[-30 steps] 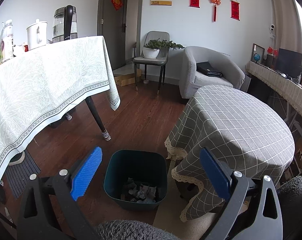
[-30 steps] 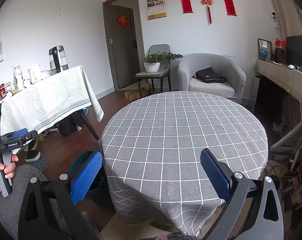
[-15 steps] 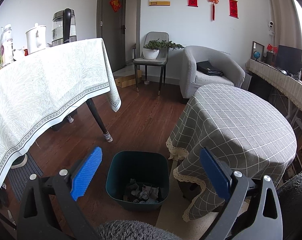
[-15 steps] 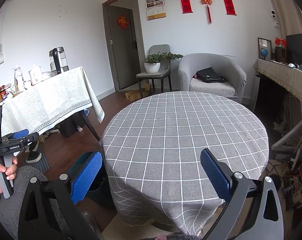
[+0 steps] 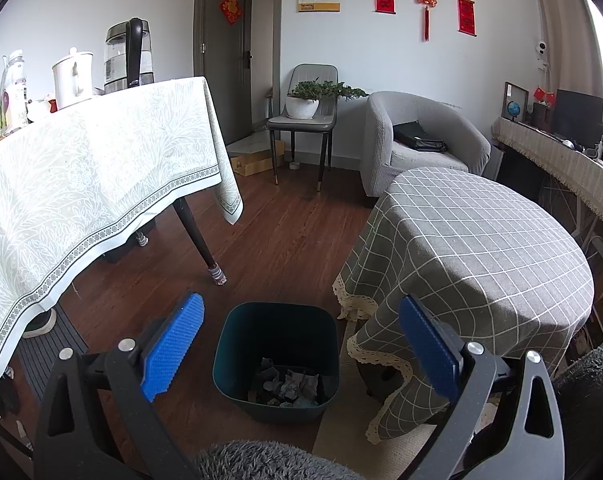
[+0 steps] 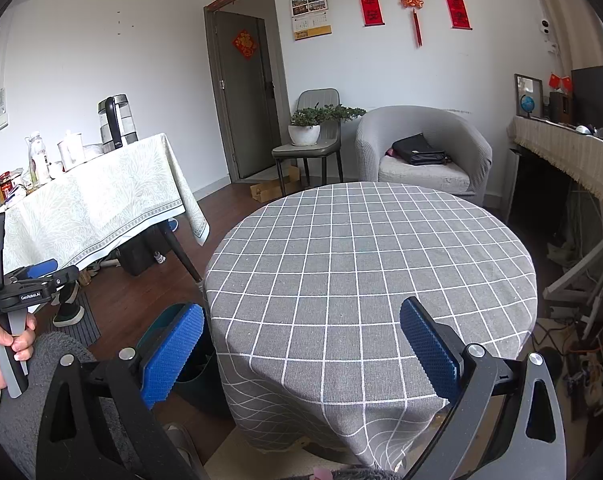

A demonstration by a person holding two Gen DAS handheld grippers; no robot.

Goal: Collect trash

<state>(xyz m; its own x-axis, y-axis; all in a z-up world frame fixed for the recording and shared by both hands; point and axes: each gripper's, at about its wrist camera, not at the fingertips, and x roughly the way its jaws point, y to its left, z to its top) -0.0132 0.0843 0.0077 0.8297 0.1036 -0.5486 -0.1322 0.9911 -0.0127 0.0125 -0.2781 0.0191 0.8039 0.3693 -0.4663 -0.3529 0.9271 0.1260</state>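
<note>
Crumpled paper trash (image 5: 289,386) in teal bin (image 5: 237,344)

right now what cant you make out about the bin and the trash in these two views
- Left wrist view: the crumpled trash in the bin is too small to identify.
- Right wrist view: the bin is mostly hidden behind the right gripper pad and the round table cloth.
- Floor under both tables: hidden by tablecloths.

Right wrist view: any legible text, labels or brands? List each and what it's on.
"GenRobot.AI": white lettering on the left gripper body.
Wall calendar: print too small to read.
Red scrolls and door sign: characters blurred.
Bottles on the side table: labels unreadable.
Nothing else legible.
</note>
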